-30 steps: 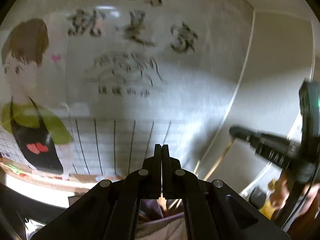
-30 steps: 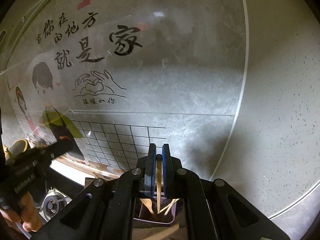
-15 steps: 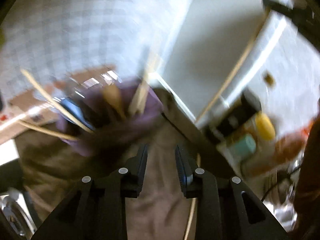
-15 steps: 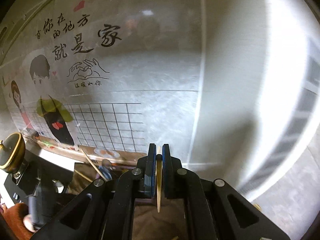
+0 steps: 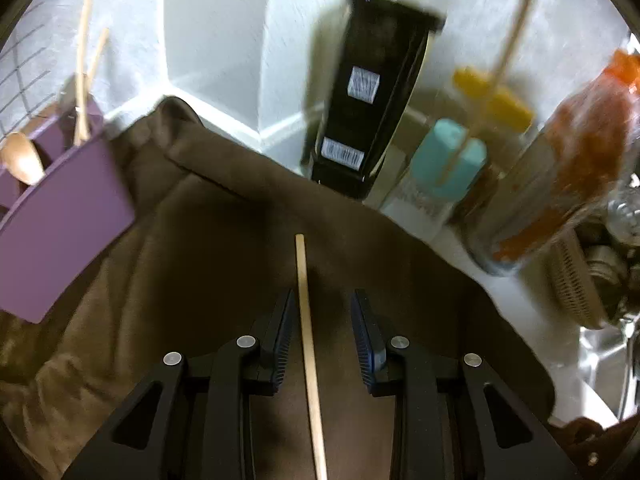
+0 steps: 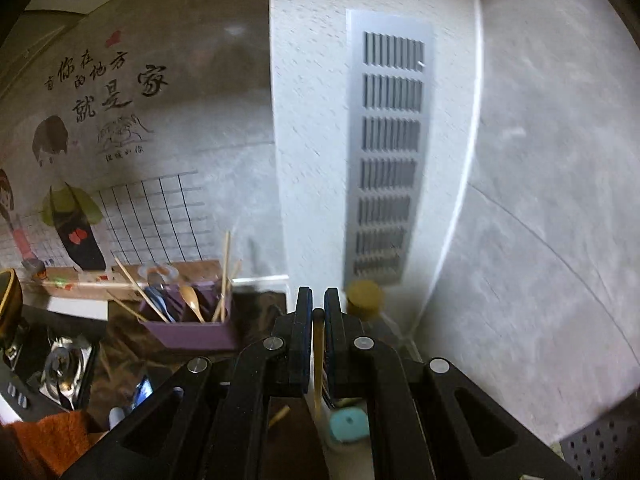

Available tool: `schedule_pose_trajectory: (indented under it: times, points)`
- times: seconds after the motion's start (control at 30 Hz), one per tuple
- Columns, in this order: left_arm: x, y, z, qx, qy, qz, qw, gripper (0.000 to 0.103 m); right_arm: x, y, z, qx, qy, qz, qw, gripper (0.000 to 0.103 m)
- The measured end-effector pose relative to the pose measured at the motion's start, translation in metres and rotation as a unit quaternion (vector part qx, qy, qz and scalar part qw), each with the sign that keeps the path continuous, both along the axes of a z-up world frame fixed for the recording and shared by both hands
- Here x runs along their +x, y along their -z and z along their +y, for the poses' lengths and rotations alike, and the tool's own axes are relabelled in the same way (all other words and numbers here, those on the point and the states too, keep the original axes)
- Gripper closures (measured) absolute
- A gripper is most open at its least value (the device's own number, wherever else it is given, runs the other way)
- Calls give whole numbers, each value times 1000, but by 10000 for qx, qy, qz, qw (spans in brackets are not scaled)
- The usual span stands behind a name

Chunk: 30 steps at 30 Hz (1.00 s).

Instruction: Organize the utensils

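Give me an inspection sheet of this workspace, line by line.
Surface: brown cloth spread over a pale counter.
Job's things: purple organizer holding a wooden spoon and chopsticks; one loose chopstick on the cloth.
Clutter: black box, teal-capped bottle, orange-filled bag.
Grippers: left gripper open, jaws astride the loose chopstick; right gripper shut on a wooden stick.
Cables: nothing seen.
Surroundings: wall sticker, vent grille.

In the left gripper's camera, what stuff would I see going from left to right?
Purple holder → chopstick on the brown cloth → black box → teal-capped bottle → orange bag.
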<state>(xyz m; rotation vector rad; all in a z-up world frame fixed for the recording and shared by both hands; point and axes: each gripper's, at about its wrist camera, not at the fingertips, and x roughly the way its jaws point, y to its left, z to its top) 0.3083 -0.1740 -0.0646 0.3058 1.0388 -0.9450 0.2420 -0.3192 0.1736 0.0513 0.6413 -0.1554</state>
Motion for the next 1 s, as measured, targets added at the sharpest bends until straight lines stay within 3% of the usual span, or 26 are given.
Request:
schedule_pose_trajectory:
  times: [0.4, 0.53, 0.6, 0.67, 0.87, 1.0]
  points:
    - [31, 39, -42, 769, -631, -48, 9950, 84, -26, 20, -22, -34, 143, 167, 9998, 99]
    - [33, 44, -53, 887, -720, -136, 9934, 87, -25, 18, -18, 6, 55, 115, 9999, 99]
    - [32, 44, -54, 924, -757, -210, 9926, 96, -22, 16, -14, 14, -11, 88, 10000, 99]
    - [33, 43, -51, 912, -858, -204, 9919, 96, -18, 15, -10, 22, -63, 79, 9999, 99]
    - [29, 12, -2, 157, -1594, 3, 9871, 96, -8, 15, 4, 161, -322, 111, 9993, 99]
    - [19, -28, 49, -547, -2033, -92, 9775, 96, -2, 17, 16, 278, -465, 113, 9985, 99]
